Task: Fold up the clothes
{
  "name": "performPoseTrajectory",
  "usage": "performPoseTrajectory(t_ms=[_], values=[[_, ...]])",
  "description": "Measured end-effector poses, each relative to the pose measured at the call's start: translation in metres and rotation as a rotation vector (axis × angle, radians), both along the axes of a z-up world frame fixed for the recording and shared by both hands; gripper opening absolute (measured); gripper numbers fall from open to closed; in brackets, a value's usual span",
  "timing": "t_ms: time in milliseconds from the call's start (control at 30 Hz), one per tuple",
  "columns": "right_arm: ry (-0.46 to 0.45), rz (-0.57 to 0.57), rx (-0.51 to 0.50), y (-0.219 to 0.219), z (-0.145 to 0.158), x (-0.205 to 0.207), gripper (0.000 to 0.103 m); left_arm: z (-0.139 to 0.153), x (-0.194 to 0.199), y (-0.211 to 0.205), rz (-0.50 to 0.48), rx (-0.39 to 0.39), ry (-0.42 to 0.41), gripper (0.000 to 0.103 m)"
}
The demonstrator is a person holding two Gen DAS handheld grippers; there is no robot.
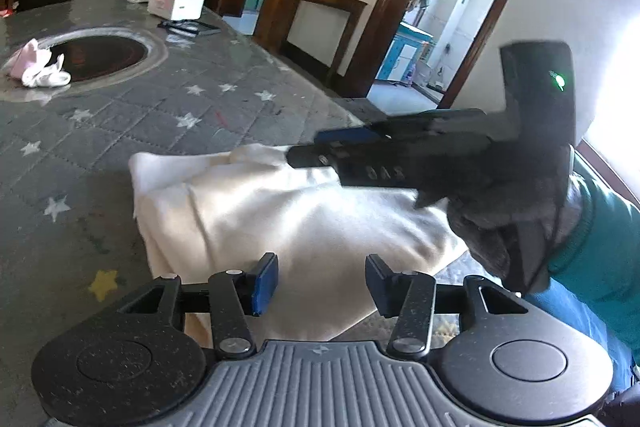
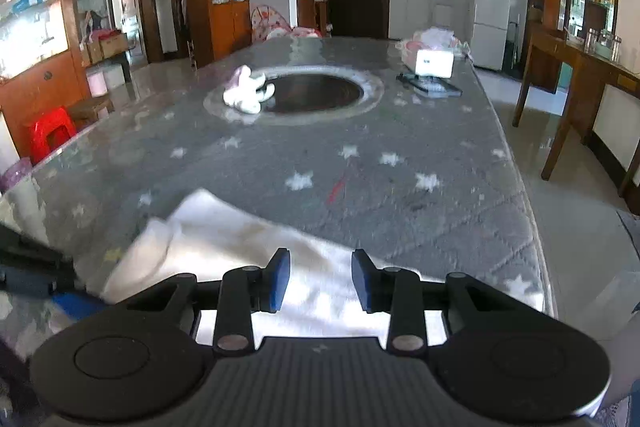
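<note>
cream garment (image 1: 280,219) is lying folded on the star-patterned table (image 1: 120,131); left gripper (image 1: 322,281) and right gripper (image 2: 320,277) are hovering released, so the next fold is needing a fresh edge grasp.

**Room ahead, crowding at the sides**

Ahead of your right gripper (image 2: 320,281), the star-patterned cover (image 2: 360,187) lies bare up to the small white garment (image 2: 248,95). The folded cream cloth (image 1: 288,219) lies beneath both tools. Your right gripper crosses just ahead-right of your left gripper (image 1: 320,285).
</note>
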State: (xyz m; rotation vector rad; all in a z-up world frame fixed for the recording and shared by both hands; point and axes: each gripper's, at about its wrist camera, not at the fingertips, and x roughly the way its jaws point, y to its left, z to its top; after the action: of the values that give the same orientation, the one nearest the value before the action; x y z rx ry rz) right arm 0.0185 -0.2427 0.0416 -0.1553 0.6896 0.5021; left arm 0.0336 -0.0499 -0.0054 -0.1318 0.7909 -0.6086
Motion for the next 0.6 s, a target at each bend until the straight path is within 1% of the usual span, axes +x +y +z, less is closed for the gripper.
performPoseTrajectory(t_ms=[100, 300, 367, 433, 533, 600], values=[[0.009, -0.014, 0.008, -0.001, -0.007, -0.001, 0.034, 0.002, 0.000, 0.001, 0.009, -0.004, 0.002, 0.054], [-0.029, -0.022, 0.032, -0.007, 0.004, -0.018, 0.036, 0.006, -0.004, 0.008, 0.035, 0.008, -0.009, 0.058], [-0.032, -0.034, 0.041, -0.010, 0.006, -0.025, 0.042, 0.008, -0.004, 0.010, 0.052, 0.011, -0.013, 0.061], [-0.038, -0.065, 0.042, -0.013, 0.007, -0.033, 0.044, 0.009, -0.004, 0.011, 0.068, 0.019, -0.017, 0.062], [-0.048, -0.110, 0.060, -0.017, 0.006, -0.043, 0.052, 0.011, -0.005, 0.012, 0.083, 0.030, -0.026, 0.068], [-0.056, -0.139, 0.073, -0.019, 0.006, -0.050, 0.053, 0.012, -0.007, 0.011, 0.096, 0.045, -0.034, 0.074]])
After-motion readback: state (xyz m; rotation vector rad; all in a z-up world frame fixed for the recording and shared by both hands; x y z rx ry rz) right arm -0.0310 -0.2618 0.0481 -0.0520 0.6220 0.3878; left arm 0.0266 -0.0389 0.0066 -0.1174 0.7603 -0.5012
